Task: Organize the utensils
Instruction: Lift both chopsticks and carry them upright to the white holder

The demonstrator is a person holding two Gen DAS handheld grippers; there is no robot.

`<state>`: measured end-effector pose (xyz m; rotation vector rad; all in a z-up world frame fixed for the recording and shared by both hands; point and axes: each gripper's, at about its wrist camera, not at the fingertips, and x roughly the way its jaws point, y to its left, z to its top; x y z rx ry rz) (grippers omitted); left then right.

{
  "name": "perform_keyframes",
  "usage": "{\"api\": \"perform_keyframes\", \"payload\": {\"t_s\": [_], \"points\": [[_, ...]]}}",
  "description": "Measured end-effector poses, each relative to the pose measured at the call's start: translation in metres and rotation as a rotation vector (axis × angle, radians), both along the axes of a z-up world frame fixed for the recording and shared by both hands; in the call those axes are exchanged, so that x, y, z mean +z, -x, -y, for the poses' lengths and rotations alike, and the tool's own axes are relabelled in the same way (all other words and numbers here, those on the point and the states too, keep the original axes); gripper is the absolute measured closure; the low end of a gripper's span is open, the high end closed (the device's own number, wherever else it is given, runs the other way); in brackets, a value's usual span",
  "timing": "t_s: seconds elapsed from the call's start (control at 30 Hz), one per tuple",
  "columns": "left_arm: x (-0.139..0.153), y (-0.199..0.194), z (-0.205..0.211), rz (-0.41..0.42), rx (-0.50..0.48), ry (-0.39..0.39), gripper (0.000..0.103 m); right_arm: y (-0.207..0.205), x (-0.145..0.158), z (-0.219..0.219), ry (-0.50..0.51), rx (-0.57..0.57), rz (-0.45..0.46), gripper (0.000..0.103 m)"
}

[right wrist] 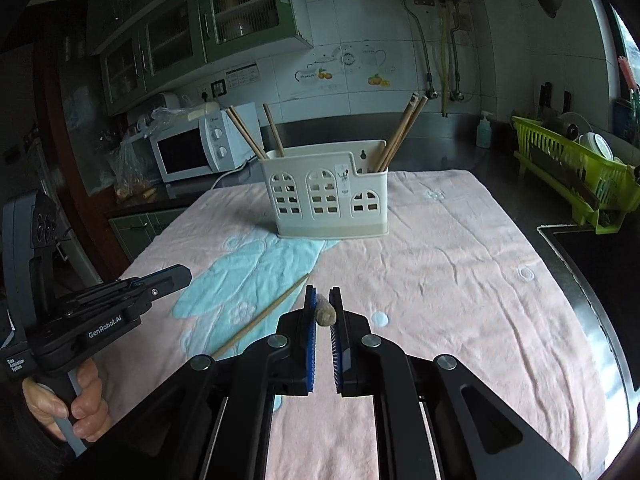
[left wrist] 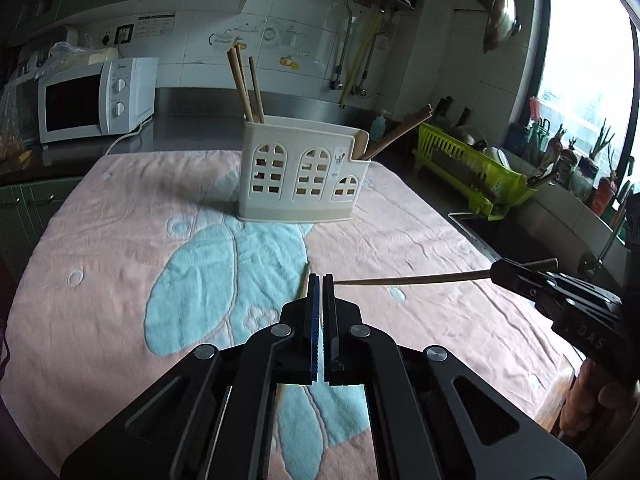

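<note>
A cream utensil holder (left wrist: 304, 172) (right wrist: 328, 196) stands upright at the far middle of the pink towel (left wrist: 400, 220) (right wrist: 440, 260). Wooden chopsticks lean in both its left and right ends. My right gripper (right wrist: 324, 296) (left wrist: 500, 270) is shut on a wooden chopstick (right wrist: 324, 314) (left wrist: 408, 279), held level above the towel with its long end pointing toward my left gripper. My left gripper (left wrist: 322, 280) (right wrist: 186, 274) is shut with nothing between its pads. Another chopstick (right wrist: 260, 316) (left wrist: 305, 280) lies on the towel below and beside it.
A white microwave (left wrist: 96, 100) (right wrist: 192, 148) sits at the back left. At the right stands a green dish rack (left wrist: 472, 164) (right wrist: 576, 176) with dishes, and a dark sink (right wrist: 592, 256) borders the towel. A hand (right wrist: 76, 408) grips the left tool's handle.
</note>
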<state>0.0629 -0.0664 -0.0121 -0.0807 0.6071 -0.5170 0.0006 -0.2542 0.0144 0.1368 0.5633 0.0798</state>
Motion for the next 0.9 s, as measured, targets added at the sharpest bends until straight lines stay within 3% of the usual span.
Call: {"api": "perform_keyframes", "payload": {"t_s": [0.2, 0.47, 0.53, 0.6, 0.7, 0.9], "points": [[-0.001, -0.007, -0.009, -0.038, -0.025, -0.027, 0.103, -0.006, 0.006, 0.003, -0.001, 0.004, 0.012, 0.097], [-0.05, 0.011, -0.013, -0.162, -0.115, -0.131, 0.099, -0.009, 0.006, 0.005, -0.013, 0.004, 0.018, 0.097], [-0.062, 0.015, -0.014, -0.189, -0.122, -0.151, 0.093, -0.01, 0.006, 0.004, -0.012, 0.005, 0.019, 0.097], [-0.07, 0.018, -0.016, -0.206, -0.117, -0.166, 0.079, -0.011, 0.005, 0.003, -0.011, 0.008, 0.018, 0.097], [-0.075, 0.022, -0.017, -0.202, -0.104, -0.194, 0.071, -0.009, 0.004, 0.002, -0.006, 0.01, 0.02, 0.097], [-0.089, 0.02, -0.018, -0.226, -0.09, -0.233, 0.071, -0.009, 0.005, 0.002, -0.004, 0.011, 0.019, 0.096]]}}
